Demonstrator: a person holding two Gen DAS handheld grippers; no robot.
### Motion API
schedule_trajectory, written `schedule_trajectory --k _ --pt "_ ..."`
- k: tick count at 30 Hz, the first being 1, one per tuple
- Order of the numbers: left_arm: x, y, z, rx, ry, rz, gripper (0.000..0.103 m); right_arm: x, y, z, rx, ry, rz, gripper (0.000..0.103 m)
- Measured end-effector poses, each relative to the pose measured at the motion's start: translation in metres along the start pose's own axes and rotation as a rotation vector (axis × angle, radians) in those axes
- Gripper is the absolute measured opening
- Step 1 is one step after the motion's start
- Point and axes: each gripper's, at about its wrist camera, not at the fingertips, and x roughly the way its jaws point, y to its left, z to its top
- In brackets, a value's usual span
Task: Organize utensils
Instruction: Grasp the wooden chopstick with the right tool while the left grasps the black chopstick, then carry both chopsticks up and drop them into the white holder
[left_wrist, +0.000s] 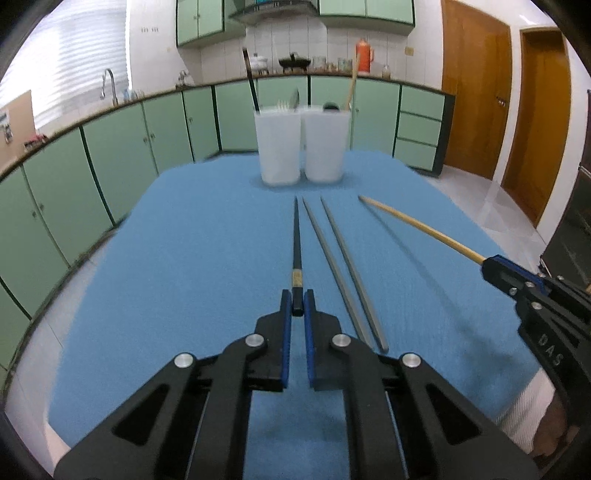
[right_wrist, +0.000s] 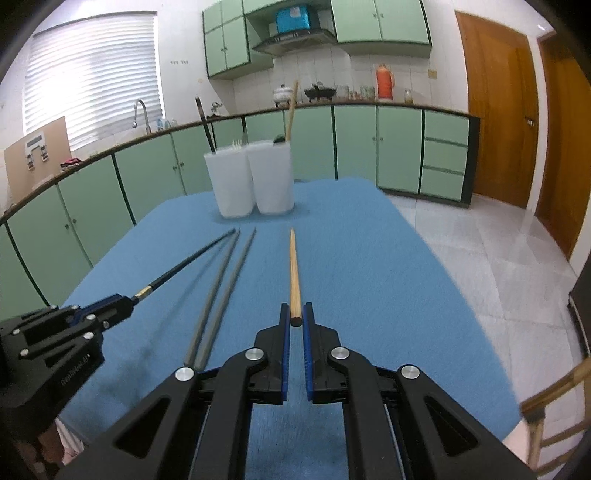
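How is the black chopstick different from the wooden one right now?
The black chopstick is dark with a gold band near its thick end; the wooden chopstick is plain tan. The black one sits in the left gripper, left of the two gray chopsticks; the wooden one sits in the right gripper, to their right. Both are gripped by the thick end, tips toward the white containers.

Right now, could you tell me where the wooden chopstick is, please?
The wooden chopstick is gripped by its butt end in the right tool, right of the two grey chopsticks, its tip pointing toward the white holders.
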Motion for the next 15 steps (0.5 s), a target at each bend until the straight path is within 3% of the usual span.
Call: schedule_trajectory --k 15 --pt "-0.046 0.023 0.093 -0.032 -0.197 -0.02 0.006 -0.03 -0.015 0.085 -0.049 -0.079 -0.008 0.006"
